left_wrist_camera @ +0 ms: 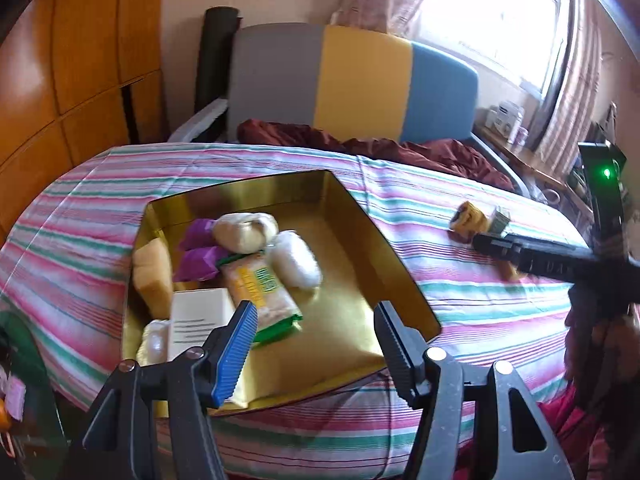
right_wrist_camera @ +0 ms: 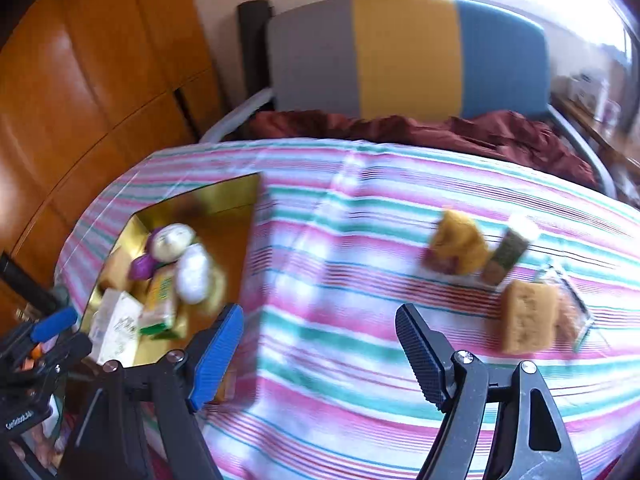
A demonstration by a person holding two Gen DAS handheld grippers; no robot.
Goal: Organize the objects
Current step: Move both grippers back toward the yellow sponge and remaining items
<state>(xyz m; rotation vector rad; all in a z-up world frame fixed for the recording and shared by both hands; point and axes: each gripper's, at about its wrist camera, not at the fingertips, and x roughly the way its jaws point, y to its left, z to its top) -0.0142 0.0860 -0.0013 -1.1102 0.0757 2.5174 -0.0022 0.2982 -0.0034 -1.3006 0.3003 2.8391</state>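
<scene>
The left gripper hangs over the near end of a gold box on the bed. Its jaws are apart and nothing is between them. Just ahead of the jaws, inside the box, lie a green and yellow packet, a white roll, a round bun, two purple packs, a tan block and a white card.

The right gripper hangs over the striped sheet. Its jaws are apart too, with nothing in them. The box is to the left of its jaws. Ahead and to the right of its jaws, out on the sheet, lie a yellow sponge, a yellow lump, a small green pack and a clear bag. They are blurry. They sit close together, well apart from the box.
</scene>
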